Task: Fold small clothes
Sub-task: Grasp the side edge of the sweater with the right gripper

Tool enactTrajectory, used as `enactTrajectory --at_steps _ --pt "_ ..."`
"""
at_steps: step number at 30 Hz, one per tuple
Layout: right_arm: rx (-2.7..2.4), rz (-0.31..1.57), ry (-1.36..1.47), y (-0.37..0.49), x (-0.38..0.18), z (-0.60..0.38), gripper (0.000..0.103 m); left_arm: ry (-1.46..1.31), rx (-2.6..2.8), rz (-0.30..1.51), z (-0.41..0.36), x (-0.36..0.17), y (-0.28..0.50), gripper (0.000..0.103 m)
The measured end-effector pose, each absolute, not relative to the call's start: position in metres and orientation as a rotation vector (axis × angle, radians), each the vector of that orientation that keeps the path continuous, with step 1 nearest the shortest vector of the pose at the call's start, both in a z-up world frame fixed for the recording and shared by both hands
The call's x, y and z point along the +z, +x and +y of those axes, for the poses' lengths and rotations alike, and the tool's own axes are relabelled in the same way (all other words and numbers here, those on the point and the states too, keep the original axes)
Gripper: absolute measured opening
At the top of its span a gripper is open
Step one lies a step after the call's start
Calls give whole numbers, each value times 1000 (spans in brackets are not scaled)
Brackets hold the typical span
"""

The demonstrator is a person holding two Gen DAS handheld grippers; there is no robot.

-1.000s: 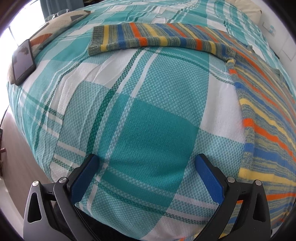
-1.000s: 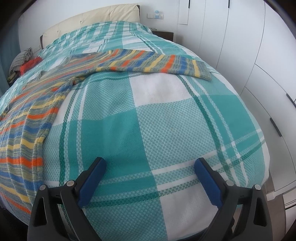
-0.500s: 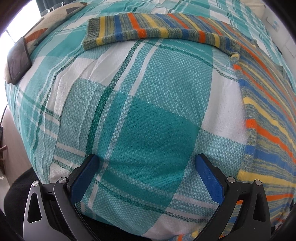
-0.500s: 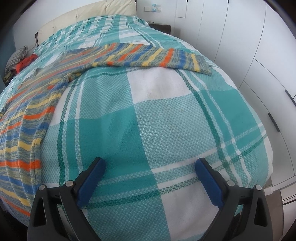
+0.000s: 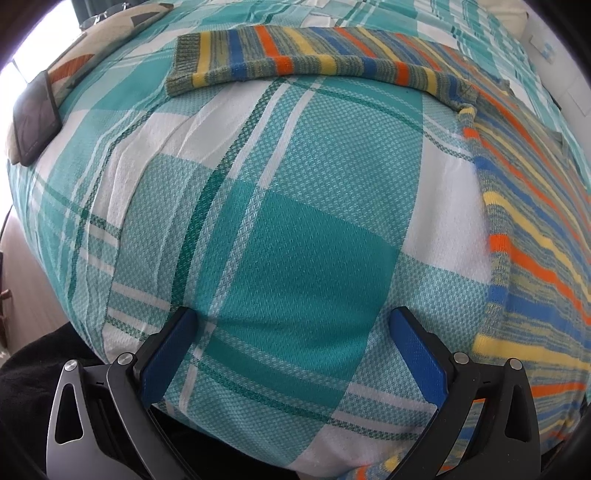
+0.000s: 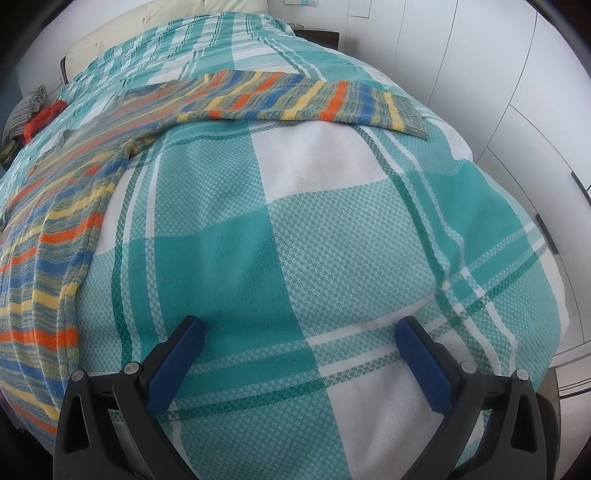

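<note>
A striped knit sweater lies flat on a bed with a teal and white checked cover [image 5: 295,229]. In the left wrist view its sleeve [image 5: 295,66] stretches across the top and its body [image 5: 535,236] runs down the right side. In the right wrist view the other sleeve [image 6: 314,99] reaches right and the body [image 6: 48,251] fills the left edge. My left gripper [image 5: 293,321] hangs open over bare cover, left of the body. My right gripper [image 6: 299,328] is over bare cover right of the body, its jaws opening with nothing between them.
A dark phone [image 5: 35,122] rests on a patterned pillow [image 5: 103,48] at the bed's far left. White wardrobe doors [image 6: 498,74] stand close along the bed's right side. A headboard [image 6: 166,26] and a small red and grey heap [image 6: 33,114] lie at the far end.
Both views have tipped further down toward the bed, so the sweater's sleeves sit higher in the frames. Dark clothing has come into the lower left of the left wrist view.
</note>
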State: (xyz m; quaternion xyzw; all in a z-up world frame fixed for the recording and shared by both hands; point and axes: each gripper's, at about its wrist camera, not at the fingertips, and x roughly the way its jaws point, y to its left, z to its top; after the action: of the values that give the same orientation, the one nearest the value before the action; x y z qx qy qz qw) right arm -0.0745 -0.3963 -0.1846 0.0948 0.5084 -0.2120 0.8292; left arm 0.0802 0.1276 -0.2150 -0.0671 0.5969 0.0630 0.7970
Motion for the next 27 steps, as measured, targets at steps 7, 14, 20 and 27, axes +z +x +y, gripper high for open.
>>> enactTrajectory --at_steps 7,14,20,27 --pt "-421 1160 250 -75 -179 -403 102 -166 136 1219 131 -209 67 103" --pt "-147 941 493 -85 -130 -400 74 -304 104 1164 138 -196 44 102" --pt "167 1082 688 -4 -164 -384 52 -355 26 1117 137 -180 26 101" --pt "78 1155 530 22 -175 -367 3 -355 50 1115 141 -180 17 101"
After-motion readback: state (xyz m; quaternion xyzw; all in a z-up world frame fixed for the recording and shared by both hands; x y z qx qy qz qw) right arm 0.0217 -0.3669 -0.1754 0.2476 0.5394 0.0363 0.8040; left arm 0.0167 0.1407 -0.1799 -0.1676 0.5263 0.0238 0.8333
